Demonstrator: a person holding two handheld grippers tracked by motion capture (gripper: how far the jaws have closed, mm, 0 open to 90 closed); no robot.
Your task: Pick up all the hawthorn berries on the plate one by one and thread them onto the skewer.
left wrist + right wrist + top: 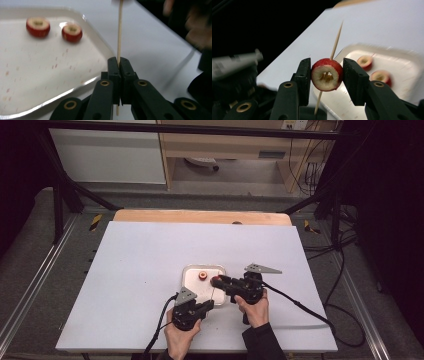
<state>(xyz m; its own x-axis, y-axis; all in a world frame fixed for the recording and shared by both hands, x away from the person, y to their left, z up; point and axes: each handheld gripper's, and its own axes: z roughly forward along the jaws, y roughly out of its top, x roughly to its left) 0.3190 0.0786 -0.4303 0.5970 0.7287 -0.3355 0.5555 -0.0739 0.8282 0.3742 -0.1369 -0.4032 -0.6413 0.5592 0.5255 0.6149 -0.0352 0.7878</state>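
A cored red fruit piece (327, 74), centre frame in the right gripper view, sits threaded on a thin wooden skewer (335, 42), pinched between the right gripper's (326, 75) jaws. The left gripper (119, 65), clamped shut on the skewer, should hold it steady and straight while the fruit slides along. Two more pieces (38, 26) wait on the white tray (50, 75).
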